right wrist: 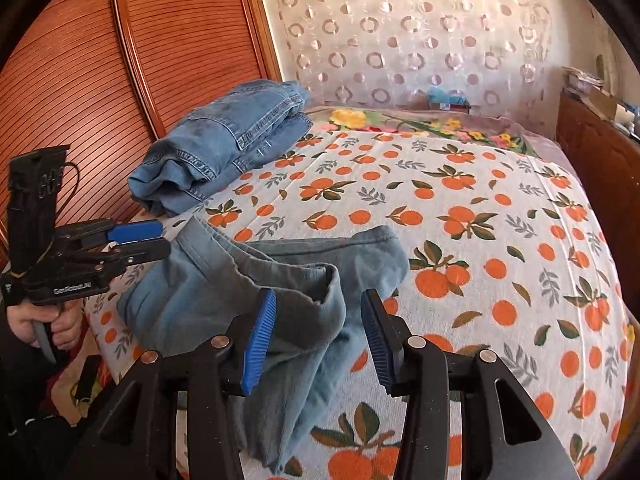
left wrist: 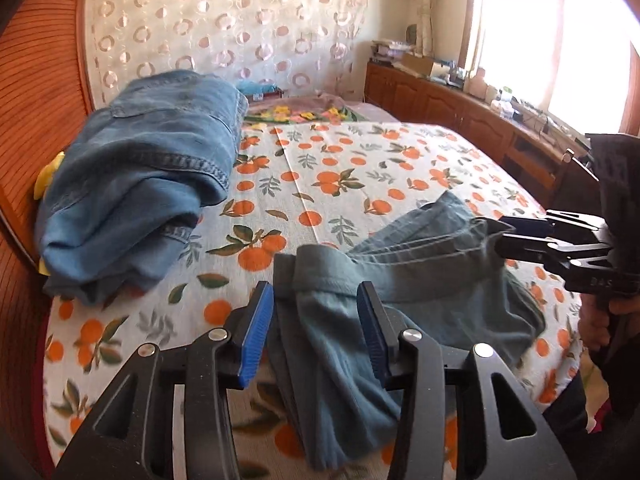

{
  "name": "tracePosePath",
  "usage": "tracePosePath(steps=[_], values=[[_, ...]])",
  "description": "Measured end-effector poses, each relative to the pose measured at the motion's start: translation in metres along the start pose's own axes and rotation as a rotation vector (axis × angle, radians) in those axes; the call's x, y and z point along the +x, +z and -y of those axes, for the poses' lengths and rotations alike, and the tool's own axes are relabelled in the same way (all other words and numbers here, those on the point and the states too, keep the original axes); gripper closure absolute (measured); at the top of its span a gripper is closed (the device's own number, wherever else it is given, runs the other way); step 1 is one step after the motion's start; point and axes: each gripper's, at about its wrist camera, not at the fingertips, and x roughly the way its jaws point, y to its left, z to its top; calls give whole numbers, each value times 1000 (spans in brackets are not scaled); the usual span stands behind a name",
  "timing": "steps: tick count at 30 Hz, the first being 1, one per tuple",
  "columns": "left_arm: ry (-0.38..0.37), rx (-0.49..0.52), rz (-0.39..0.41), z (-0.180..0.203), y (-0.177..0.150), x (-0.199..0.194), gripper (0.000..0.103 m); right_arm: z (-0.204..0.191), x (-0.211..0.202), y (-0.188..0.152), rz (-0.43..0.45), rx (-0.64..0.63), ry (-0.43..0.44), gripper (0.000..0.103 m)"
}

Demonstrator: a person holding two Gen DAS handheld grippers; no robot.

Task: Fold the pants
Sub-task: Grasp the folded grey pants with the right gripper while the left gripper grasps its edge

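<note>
Now both grippers, left gripper [left wrist: 316, 332] and right gripper [right wrist: 318, 340], hang with fingers spread, pinching nothing; the grey-blue pants [right wrist: 256, 280] (loosely bunched) could slump unfolded off the bed [right wrist: 500, 220].

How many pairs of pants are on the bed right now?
2. Folded blue jeans lie by the wooden headboard; grey-green pants lie rumpled at the near edge, between the two grippers. More could be hidden out of frame.

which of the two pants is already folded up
The blue denim jeans, stacked by the wooden headboard; the grey-green pants lie loose near both grippers.
</note>
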Motion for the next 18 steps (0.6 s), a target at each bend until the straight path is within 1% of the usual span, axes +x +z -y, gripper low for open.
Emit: tracePosePath(steps=[3, 4, 5, 6, 7, 8, 9, 10, 14, 16, 18], values=[[-34, -7, -30, -5, 7, 14, 59, 5, 11, 6, -44, 0, 1, 57], [-39, -9, -33, -5, 7, 17, 61, 6, 13, 8, -51, -3, 9, 65], [-48, -9, -39, -6, 8, 20, 64, 6, 15, 10, -55, -10, 25, 76], [-51, -9, -43, -6, 8, 22, 71, 5, 18, 15, -56, -15, 34, 81], [-49, -11, -44, -7, 7, 23, 80, 4, 18, 18, -50, -18, 35, 88], [-46, -13, -45, -7, 7, 24, 83, 5, 19, 20, -44, -17, 35, 91], [-51, -13, -44, -8, 6, 24, 90, 5, 20, 23, -37, -16, 34, 92], [-56, -16, -34, -8, 6, 22, 92, 5, 20, 27, -24, -13, 33, 93], [-28, -47, 18, -13, 7, 12, 94, 0, 19, 36, 39, -12, 29, 94], [-15, -53, 18, -16, 8, 14, 94, 0, 23, 39, 55, -8, 19, 94], [-4, -55, 10, -18, 9, 17, 93, 0, 31, 42, 51, -8, 1, 94]])
